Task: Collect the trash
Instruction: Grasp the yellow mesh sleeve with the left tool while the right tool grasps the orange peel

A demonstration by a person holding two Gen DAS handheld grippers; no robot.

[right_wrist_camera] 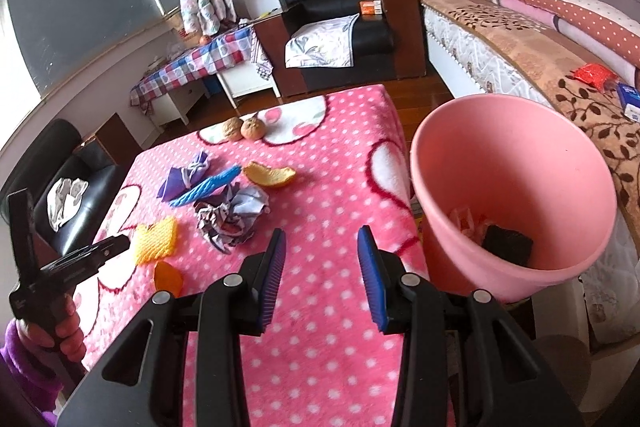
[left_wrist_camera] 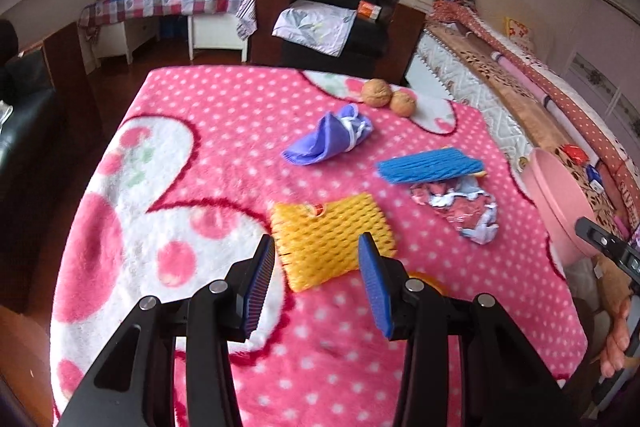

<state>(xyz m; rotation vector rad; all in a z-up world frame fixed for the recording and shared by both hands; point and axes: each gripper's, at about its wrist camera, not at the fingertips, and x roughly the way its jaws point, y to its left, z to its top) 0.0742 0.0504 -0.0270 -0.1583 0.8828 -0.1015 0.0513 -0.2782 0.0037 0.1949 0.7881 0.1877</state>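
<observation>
**Snag and Miss Hazards at the Yellow Net**

While my left tool [left_wrist_camera: 316, 255] hangs wide open and empty over the yellow foam net [left_wrist_camera: 332, 239] on the bench [left_wrist_camera: 224, 115], a shallow close risks pinching the fleece cover with the net. My right tool [right_wrist_camera: 322, 251] is also spread and empty, beside the pink bin [right_wrist_camera: 516, 187]; a careless swing could tip it. The right view alone shows trash already inside the bin and orange peel [right_wrist_camera: 270, 174]; the left view shows the net's mesh close up.

Both the left gripper [left_wrist_camera: 316, 247] and right gripper [right_wrist_camera: 322, 241] hover with fingers spread apart, holding nothing.
</observation>
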